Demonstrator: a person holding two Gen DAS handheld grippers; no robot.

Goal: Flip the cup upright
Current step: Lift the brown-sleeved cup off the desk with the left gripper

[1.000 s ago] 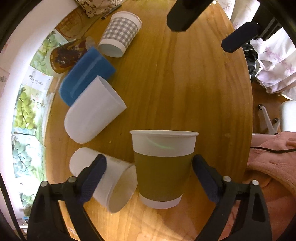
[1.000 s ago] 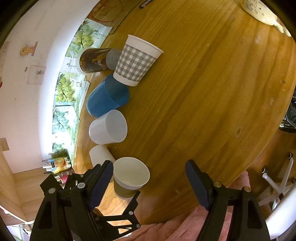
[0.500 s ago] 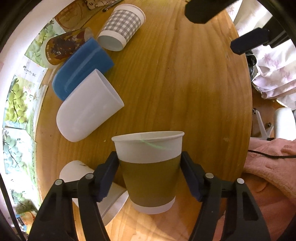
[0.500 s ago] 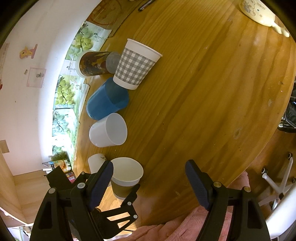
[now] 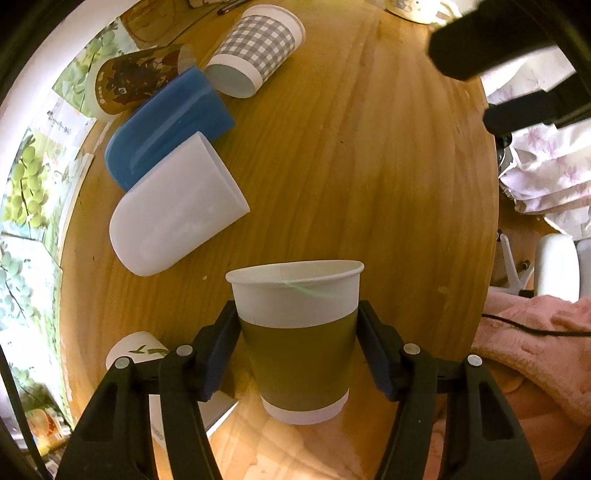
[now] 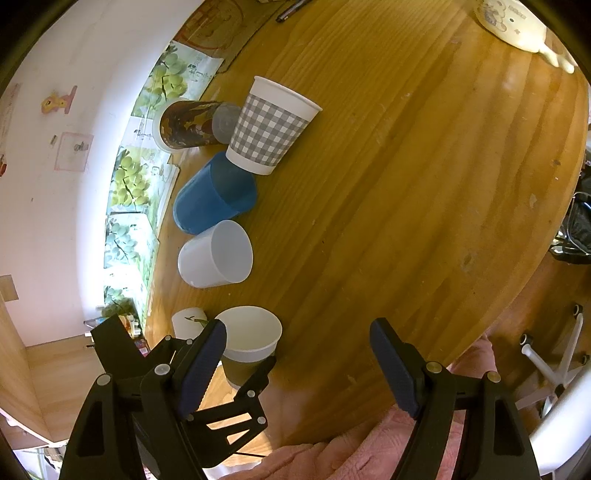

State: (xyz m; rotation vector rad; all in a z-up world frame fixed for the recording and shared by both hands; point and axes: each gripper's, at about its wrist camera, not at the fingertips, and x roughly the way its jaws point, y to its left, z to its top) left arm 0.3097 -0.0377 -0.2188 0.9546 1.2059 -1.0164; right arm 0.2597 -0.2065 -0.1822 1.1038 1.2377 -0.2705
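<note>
Round wooden table (image 6: 424,177) against a white wall, grape posters along its edge. Olive-sleeved cup (image 5: 297,338) near the table's front edge, axis vertical, mouth up (standing), pinched by left tool (image 5: 297,350). Right tool (image 6: 299,363) spread wide, holding nothing.

Leaf-printed white cup (image 5: 138,349): largely hidden behind the left gripper's finger. Cream dish (image 6: 517,26): cut off at the right wrist view's top edge.
</note>
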